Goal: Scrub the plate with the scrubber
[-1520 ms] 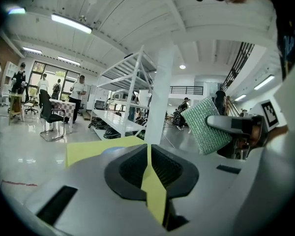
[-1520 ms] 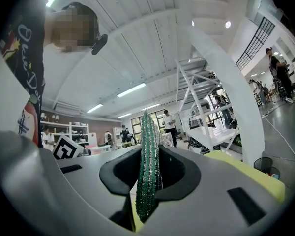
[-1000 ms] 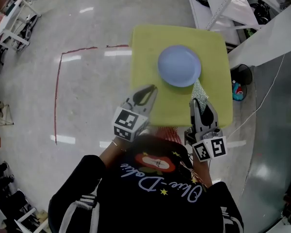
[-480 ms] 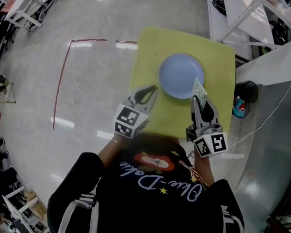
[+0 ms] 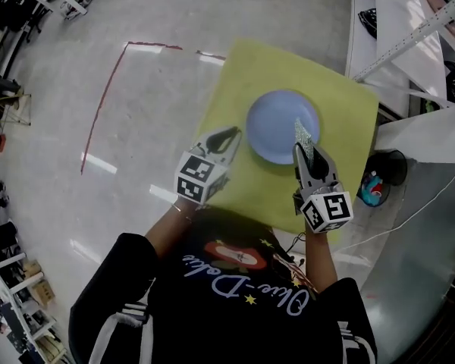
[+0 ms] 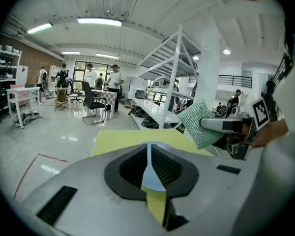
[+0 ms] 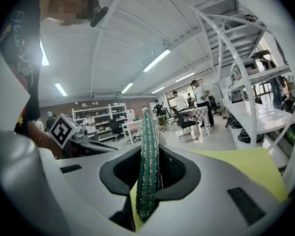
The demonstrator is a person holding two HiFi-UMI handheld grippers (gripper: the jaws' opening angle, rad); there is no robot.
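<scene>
A light blue plate (image 5: 277, 123) lies on the square yellow table (image 5: 341, 105). My right gripper (image 5: 303, 152) is shut on a green glittery scrubber (image 5: 304, 136), whose tip hangs over the plate's near right rim; whether it touches the plate I cannot tell. In the right gripper view the scrubber (image 7: 148, 166) stands edge-on between the jaws. My left gripper (image 5: 224, 138) is shut with nothing in it, over the table's left edge, left of the plate. In the left gripper view the scrubber (image 6: 199, 123) shows at the right, and a strip of plate (image 6: 148, 173) shows through the jaw slit.
White shelving racks (image 5: 409, 21) stand to the right of the table. A red tape line (image 5: 106, 89) marks the polished floor at the left. A black bin (image 5: 385, 165) and a white cable (image 5: 409, 203) lie beside the table's right corner.
My right gripper has carried the scrubber forward, from the yellow table in front of the plate to over the plate's rim. The left gripper stays by the table's left edge.
</scene>
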